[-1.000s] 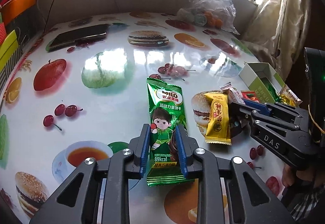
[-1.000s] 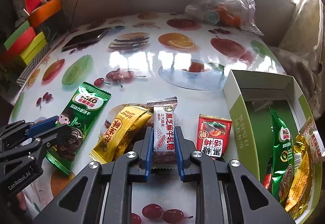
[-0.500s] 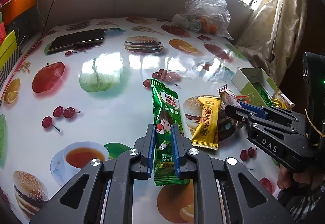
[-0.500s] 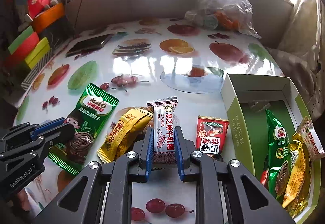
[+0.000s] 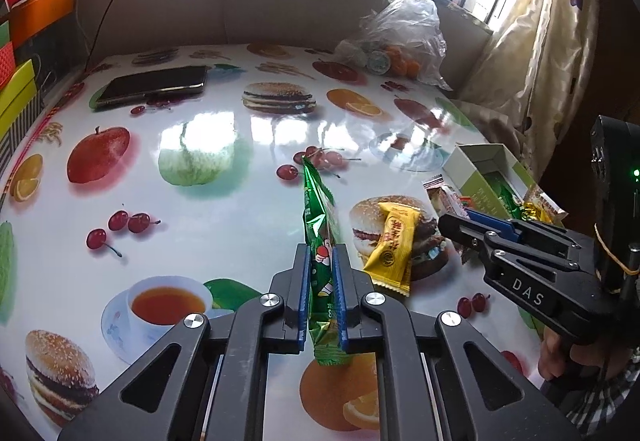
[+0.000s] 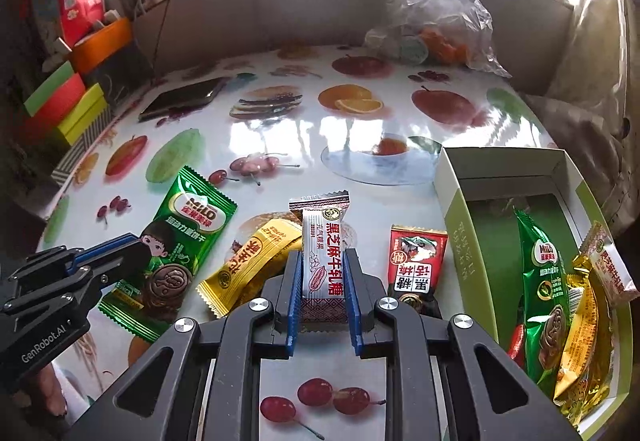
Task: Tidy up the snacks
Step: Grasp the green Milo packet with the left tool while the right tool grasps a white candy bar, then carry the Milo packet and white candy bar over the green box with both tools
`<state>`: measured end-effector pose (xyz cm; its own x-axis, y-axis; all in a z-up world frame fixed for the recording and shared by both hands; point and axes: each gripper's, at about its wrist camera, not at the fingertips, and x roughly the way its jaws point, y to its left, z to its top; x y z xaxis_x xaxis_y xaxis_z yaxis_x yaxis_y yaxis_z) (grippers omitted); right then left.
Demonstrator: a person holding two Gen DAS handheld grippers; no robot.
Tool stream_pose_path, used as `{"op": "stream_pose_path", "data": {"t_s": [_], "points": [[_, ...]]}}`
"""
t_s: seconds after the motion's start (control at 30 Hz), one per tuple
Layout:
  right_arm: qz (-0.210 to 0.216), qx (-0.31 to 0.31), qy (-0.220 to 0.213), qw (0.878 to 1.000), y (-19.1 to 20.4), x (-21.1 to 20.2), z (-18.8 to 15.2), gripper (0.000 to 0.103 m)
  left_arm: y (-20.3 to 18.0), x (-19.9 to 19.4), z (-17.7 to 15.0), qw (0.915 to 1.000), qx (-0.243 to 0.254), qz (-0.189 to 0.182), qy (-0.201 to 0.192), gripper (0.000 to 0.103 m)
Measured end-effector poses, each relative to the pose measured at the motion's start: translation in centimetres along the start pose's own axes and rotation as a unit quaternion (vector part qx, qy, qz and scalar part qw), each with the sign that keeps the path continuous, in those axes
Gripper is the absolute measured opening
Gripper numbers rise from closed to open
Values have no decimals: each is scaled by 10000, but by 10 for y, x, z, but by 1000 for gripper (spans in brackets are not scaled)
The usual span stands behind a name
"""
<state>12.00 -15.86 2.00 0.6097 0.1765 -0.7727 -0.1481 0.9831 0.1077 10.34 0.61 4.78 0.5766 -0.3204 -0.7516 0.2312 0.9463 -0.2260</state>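
My left gripper (image 5: pixel 321 273) is closing its jaws on the green Milo packet (image 5: pixel 318 217), and the blue pads pinch it into a narrow upright fold. From the right wrist view the same gripper (image 6: pixel 120 253) grips that packet's (image 6: pixel 180 241) lower part at the left. My right gripper (image 6: pixel 322 281) is shut on a white nougat candy (image 6: pixel 322 257), whose top sticks out past the fingertips. A yellow packet (image 6: pixel 252 261) lies just left of it and a red packet (image 6: pixel 416 261) just right. The green box (image 6: pixel 456 209) at the right holds several snacks.
A phone (image 5: pixel 154 85) lies at the table's far left. A plastic bag of fruit (image 5: pixel 400 37) sits at the far right corner. Coloured boxes (image 6: pixel 68 109) line the left edge, and a curtain (image 5: pixel 540 41) hangs at the right. A person's hand (image 5: pixel 560 357) holds the right gripper.
The left jaws have closed on the Milo packet, which went from lying flat to being squeezed edge-on. The right gripper keeps its hold on the white candy.
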Motion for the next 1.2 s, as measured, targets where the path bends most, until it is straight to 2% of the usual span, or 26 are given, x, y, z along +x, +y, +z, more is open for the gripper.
{"op": "stream_pose_path", "data": {"t_s": [0.4,0.63,0.7,0.73,0.77,0.83,0.93,1.0,1.2], "points": [[95,17,-73,9999,1,-11,-3,19,-9,-13,4,9999,80,-45,-146,6],[121,54,-59,9999,-1,-12,-6,19,-1,-3,0,10000,-66,46,19,7],[142,66,-44,9999,-1,-12,-7,19,-2,3,-2,9997,-19,163,162,12],[156,76,-39,9998,-1,-11,-7,19,-3,6,-3,9996,-10,199,214,21],[167,87,-36,9998,-2,-11,-8,19,-4,10,-4,9993,1,232,296,34],[193,99,-36,9998,-2,-11,-8,19,-5,14,-7,9991,23,299,313,52],[240,91,-47,9997,-2,-12,-9,19,-6,21,-9,9988,-31,188,441,54],[257,119,-43,9996,-3,-11,-9,19,-7,28,-11,9975,5,464,538,54],[296,213,-53,9993,-8,-12,-10,19,-16,34,-12,9962,169,618,598,55]]}}
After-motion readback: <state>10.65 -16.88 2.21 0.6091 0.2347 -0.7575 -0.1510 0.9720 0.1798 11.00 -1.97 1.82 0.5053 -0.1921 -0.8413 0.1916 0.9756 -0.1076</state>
